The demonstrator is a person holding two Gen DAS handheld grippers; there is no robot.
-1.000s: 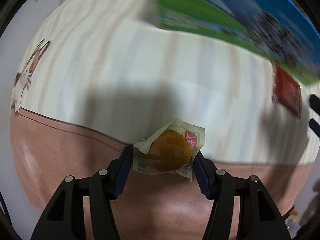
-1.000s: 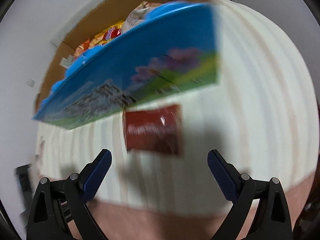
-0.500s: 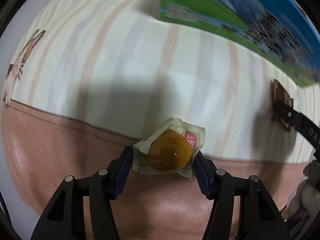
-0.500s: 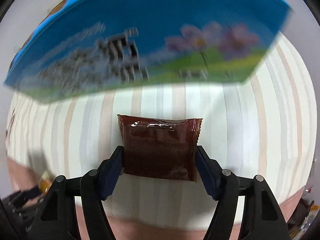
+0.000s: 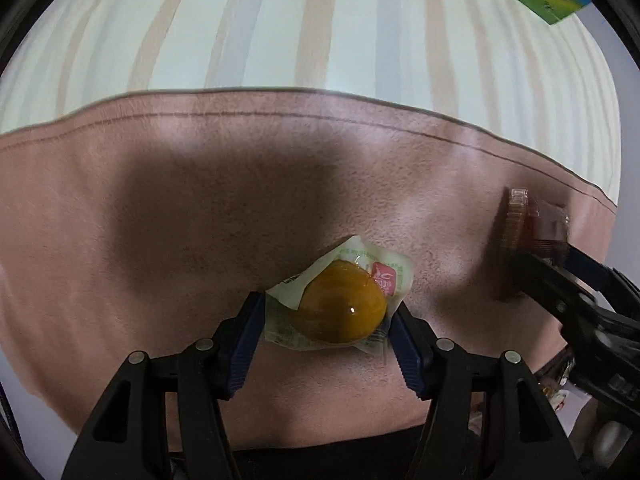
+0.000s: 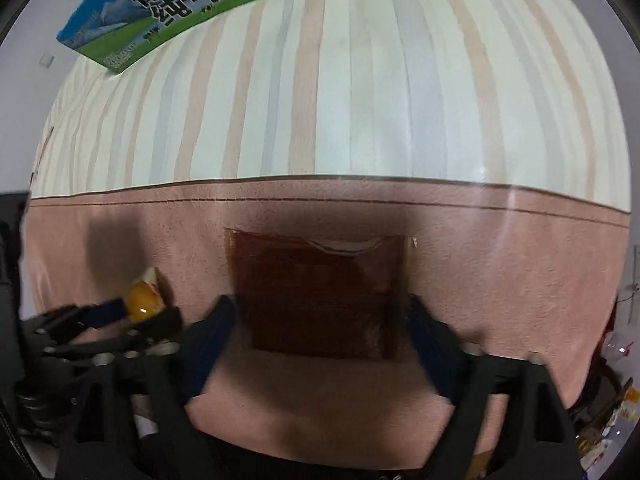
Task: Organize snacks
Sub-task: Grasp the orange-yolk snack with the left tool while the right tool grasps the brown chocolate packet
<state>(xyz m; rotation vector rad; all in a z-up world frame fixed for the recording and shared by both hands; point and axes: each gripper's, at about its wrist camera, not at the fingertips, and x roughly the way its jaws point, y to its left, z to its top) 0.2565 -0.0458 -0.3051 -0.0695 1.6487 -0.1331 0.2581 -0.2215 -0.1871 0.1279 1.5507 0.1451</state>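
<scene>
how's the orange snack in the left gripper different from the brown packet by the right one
The orange snack is round and domed in a pale wrapper with a red label; the brown packet is flat, rectangular and dark. The snack sits pinched in the left gripper; the packet lies between the right gripper's opening jaws. Both are sealed single packs over the pink cloth.

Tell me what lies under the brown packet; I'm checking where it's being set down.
Pink cloth shows all around the brown packet. Whatever is directly beneath is covered by the packet itself.

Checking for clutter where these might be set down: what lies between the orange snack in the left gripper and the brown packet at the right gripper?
Only bare pink cloth, seen in the left wrist view between the orange snack and the brown packet.
</scene>
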